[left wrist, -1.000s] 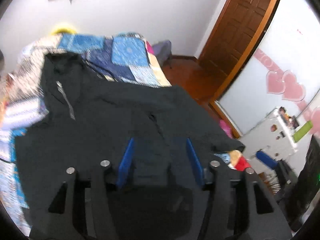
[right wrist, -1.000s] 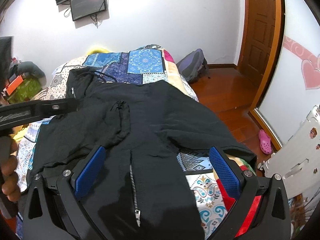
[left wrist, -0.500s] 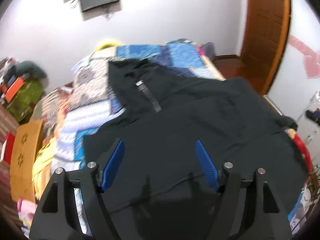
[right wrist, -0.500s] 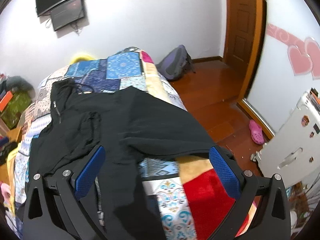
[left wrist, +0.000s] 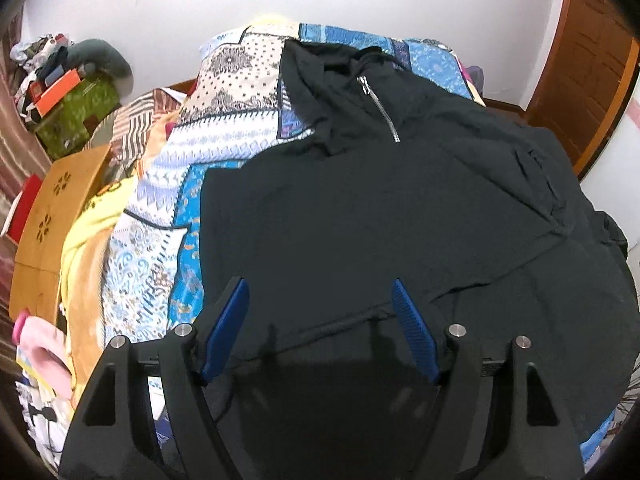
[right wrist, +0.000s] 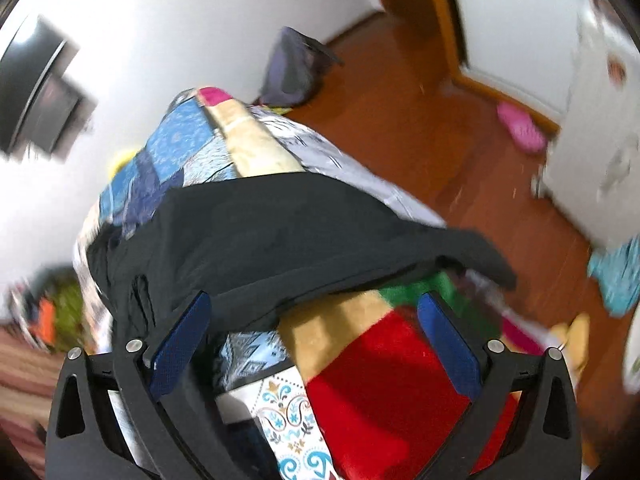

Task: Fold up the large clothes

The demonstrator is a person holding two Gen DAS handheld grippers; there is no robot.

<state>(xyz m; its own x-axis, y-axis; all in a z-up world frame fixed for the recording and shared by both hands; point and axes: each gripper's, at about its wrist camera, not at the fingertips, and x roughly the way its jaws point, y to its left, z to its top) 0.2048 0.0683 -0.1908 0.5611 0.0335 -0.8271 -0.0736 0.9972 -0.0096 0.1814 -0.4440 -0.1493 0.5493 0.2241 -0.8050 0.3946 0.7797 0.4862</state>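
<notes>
A large black zip-up hooded jacket [left wrist: 380, 208] lies spread on a patchwork quilt [left wrist: 168, 208], hood and silver zipper [left wrist: 380, 108] toward the far wall. My left gripper [left wrist: 320, 292] is open and empty just above the jacket's near hem. In the right wrist view, which is blurred, the jacket's right side [right wrist: 280, 232] drapes over the bed edge. My right gripper [right wrist: 316, 304] is open and empty over the quilt's red patch [right wrist: 380, 392], beside the jacket's edge.
A wooden low table [left wrist: 52, 216] and a green box with clutter [left wrist: 76, 116] stand left of the bed. A purple backpack [right wrist: 296, 68], pink slipper [right wrist: 520, 128] and white cabinet [right wrist: 600, 120] are on the wooden floor to the right.
The left gripper has swung left and now faces straight up the jacket. The right gripper has swung right and tilted toward the bed's right edge and the floor. Both stay open.
</notes>
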